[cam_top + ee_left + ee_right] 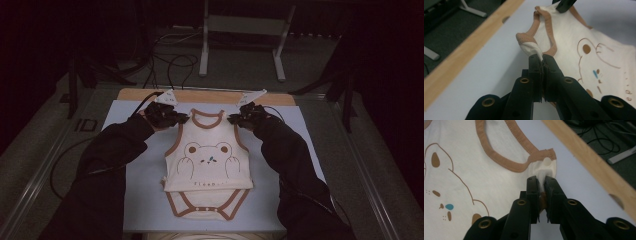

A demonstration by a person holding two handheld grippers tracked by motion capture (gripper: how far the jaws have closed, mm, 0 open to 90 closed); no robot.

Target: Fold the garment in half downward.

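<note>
Both grippers are clamped on the bodysuit (208, 160), one at each shoulder. My left gripper (176, 118) sits at the far left of the garment; in the left gripper view its jaws are pressed together on a pinch of cream cloth at the shoulder tab (527, 41), which bunches up and lifts just beyond the tips (541, 58). My right gripper (235, 119) mirrors it at the far right; in the right gripper view (541, 180) the jaws grip a fold of cloth just below the other shoulder tab (544, 161), with a narrow gap between them filled by the fabric.

From the high view I see the bodysuit lying flat on its back on the blue mat (145, 200), neck away from me, crotch snaps toward me, roughly in the mat's middle. Its bear print (209, 154) faces up. The garment stretches from my two grippers back toward me, so it lies between my sleeves (107, 165), with the brown-trimmed neckline (207, 117) directly between the two grippers.

Beyond the shoulders the mat ends just short of the table's wooden edge (210, 96). Cables (172, 62) trail onto the floor behind the table.
</note>
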